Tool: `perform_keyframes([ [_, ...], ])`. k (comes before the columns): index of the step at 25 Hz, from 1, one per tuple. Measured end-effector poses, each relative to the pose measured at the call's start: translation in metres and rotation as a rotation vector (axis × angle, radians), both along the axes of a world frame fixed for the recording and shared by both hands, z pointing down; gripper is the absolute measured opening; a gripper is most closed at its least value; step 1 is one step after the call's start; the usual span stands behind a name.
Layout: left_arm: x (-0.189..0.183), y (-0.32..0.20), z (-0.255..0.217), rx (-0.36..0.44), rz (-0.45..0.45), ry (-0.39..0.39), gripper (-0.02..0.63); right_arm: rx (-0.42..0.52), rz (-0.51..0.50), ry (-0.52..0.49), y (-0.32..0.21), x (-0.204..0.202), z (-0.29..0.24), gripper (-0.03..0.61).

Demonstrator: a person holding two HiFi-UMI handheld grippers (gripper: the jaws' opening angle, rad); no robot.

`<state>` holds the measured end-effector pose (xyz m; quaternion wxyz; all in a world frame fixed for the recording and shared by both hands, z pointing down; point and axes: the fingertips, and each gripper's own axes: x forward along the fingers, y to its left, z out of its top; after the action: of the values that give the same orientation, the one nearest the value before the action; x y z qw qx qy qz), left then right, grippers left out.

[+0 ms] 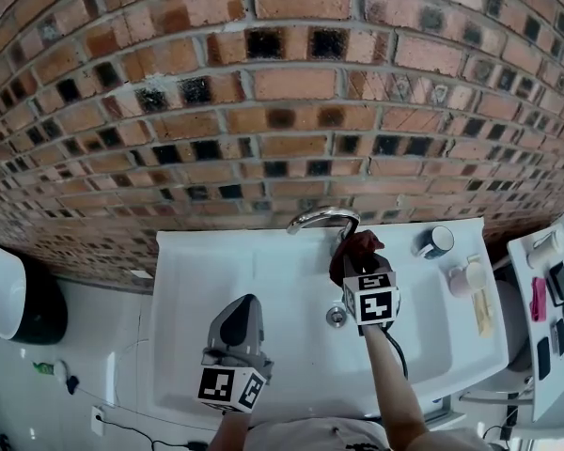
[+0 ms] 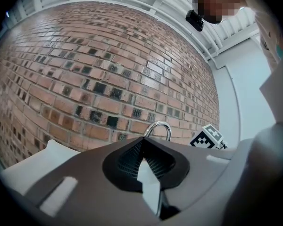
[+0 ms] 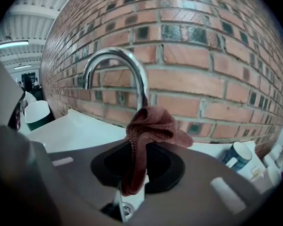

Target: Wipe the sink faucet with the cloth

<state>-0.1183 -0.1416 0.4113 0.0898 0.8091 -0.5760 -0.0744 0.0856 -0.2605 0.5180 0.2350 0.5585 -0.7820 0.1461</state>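
A curved chrome faucet [image 1: 321, 218] rises at the back of the white sink [image 1: 263, 280], against the brick wall. My right gripper [image 1: 360, 256] is shut on a reddish-brown cloth [image 1: 357, 249], held just below and right of the spout. In the right gripper view the cloth [image 3: 148, 135] bunches above the jaws, just in front of the faucet [image 3: 118, 65]. My left gripper [image 1: 244, 316] hovers over the left part of the basin, shut with nothing in it. Its own view shows the faucet [image 2: 159, 128] ahead beyond the closed gripper [image 2: 144, 158].
A drain [image 1: 336, 316] lies mid-basin. On the sink's right ledge stand a dark cup [image 1: 438, 241] and a soap dish [image 1: 466, 276]. A white shelf [image 1: 550, 327] with small items stands at the right. A bin [image 1: 9, 289] hangs at the left.
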Motion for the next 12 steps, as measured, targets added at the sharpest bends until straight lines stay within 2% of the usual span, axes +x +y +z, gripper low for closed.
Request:
perform_keyframes([
  [3, 0.001, -0.003, 0.002, -0.005, 0.001, 0.001, 0.005, -0.018, -0.041, -0.026, -0.002, -0.025, 0.009, 0.049],
  [7, 0.002, -0.004, 0.005, -0.013, 0.003, 0.002, 0.005, -0.062, -0.065, -0.013, -0.008, -0.043, 0.027, 0.049],
  [12, -0.008, -0.005, 0.007, -0.020, -0.018, 0.006, 0.005, -0.086, -0.045, 0.079, -0.014, -0.051, 0.038, 0.048],
])
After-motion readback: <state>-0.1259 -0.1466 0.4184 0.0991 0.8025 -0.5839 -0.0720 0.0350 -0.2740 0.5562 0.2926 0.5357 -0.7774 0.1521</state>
